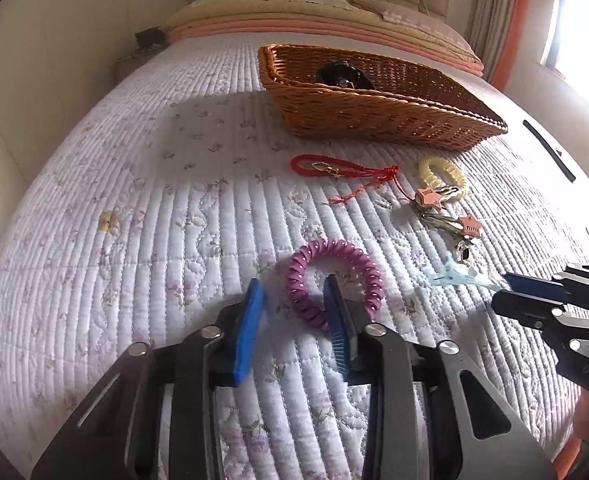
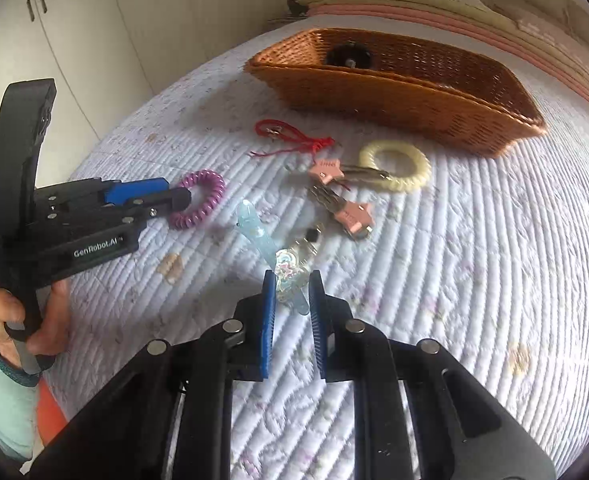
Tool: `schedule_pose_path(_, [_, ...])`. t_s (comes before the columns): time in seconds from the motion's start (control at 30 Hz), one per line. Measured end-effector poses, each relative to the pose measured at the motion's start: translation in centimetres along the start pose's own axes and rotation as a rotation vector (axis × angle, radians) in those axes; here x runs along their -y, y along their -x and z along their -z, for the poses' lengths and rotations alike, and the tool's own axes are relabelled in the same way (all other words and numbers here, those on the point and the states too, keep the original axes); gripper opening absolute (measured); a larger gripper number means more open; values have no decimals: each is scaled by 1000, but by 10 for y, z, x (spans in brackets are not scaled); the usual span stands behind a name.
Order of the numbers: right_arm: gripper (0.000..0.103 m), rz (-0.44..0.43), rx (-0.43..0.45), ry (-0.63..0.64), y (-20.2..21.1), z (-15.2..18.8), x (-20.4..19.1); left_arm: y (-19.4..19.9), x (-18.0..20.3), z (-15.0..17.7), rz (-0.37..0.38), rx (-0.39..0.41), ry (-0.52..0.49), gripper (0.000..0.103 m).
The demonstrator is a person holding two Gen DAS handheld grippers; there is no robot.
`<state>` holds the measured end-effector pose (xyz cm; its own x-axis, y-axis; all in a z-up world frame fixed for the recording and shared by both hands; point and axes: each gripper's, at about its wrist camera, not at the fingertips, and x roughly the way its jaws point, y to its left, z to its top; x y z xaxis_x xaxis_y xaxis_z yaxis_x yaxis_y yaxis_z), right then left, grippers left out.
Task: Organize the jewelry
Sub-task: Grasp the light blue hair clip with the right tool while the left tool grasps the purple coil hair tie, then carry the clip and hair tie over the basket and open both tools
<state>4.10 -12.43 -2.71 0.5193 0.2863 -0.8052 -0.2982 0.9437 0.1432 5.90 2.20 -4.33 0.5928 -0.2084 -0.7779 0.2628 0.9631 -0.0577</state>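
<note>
I am working over a bed covered by a pale quilted spread [image 1: 142, 208] with small purple flowers, pillows stacked at the head and white cupboards along the wall. A brown wicker basket [image 1: 378, 116] sits on the spread beyond the jewelry. Something round and black [image 1: 344, 74] lies inside it, half hidden by the near wall, and I cannot tell what it is. A black strip [image 1: 548, 150] lies near the window side, washed out by glare.

Loose on the quilt I count two coil hair ties, one purple [image 1: 334, 276] and one pale yellow [image 1: 440, 176]; one red cord bracelet [image 1: 342, 172]; two pink star hair clips [image 2: 338, 192] in a heap between the yellow coil and the blue clip; and one light blue hair clip [image 2: 262, 240] with a glittery charm. A small beaded piece beside the charm is too tangled to read.

My left gripper [image 1: 294, 296] straddles the near side of the purple coil, one blue pad inside the ring and one outside, narrowed around the coil's band; I cannot tell whether the pads press it yet. My right gripper [image 2: 292, 284] is nearly closed on the charm end of the blue clip, which lies between its pads on the quilt. My left hand [image 2: 26, 316] wraps its handle.
</note>
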Motion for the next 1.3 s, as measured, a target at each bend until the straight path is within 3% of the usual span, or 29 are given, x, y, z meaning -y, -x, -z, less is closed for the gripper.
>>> schedule_pose_path(0.07, [15, 28, 13, -43, 11, 11, 12, 1, 6, 2, -29, 11, -27, 11])
schedule_pose_path(0.23, [15, 117, 44, -141, 31, 31, 45, 2, 10, 5, -71, 29, -49, 9])
schedule_pose_path(0.5, [15, 167, 64, -177, 32, 46, 54, 5, -1, 7, 1, 37, 0, 11])
schedule_pose_path(0.7, [16, 147, 73, -170, 33, 52, 44, 7, -7, 10, 42, 46, 33, 12])
schedule_pose_path(0.8, [25, 106, 78, -180, 35, 55, 47, 8, -7, 13, 46, 49, 27, 17])
schedule_pose_path(0.87, [44, 78, 84, -189, 38, 57, 48, 9, -6, 13, 50, 51, 20, 23])
schedule_pose_path(0.9, [48, 81, 90, -188, 40, 58, 48, 10, -5, 14, 47, 53, 15, 24])
schedule_pose_path(1.0, [49, 108, 98, -171, 42, 61, 48, 11, -2, 15, 29, 56, 5, 31])
schedule_pose_path(1.3, [48, 115, 105, -128, 34, 67, 49, 9, -1, 13, 28, 52, 4, 32])
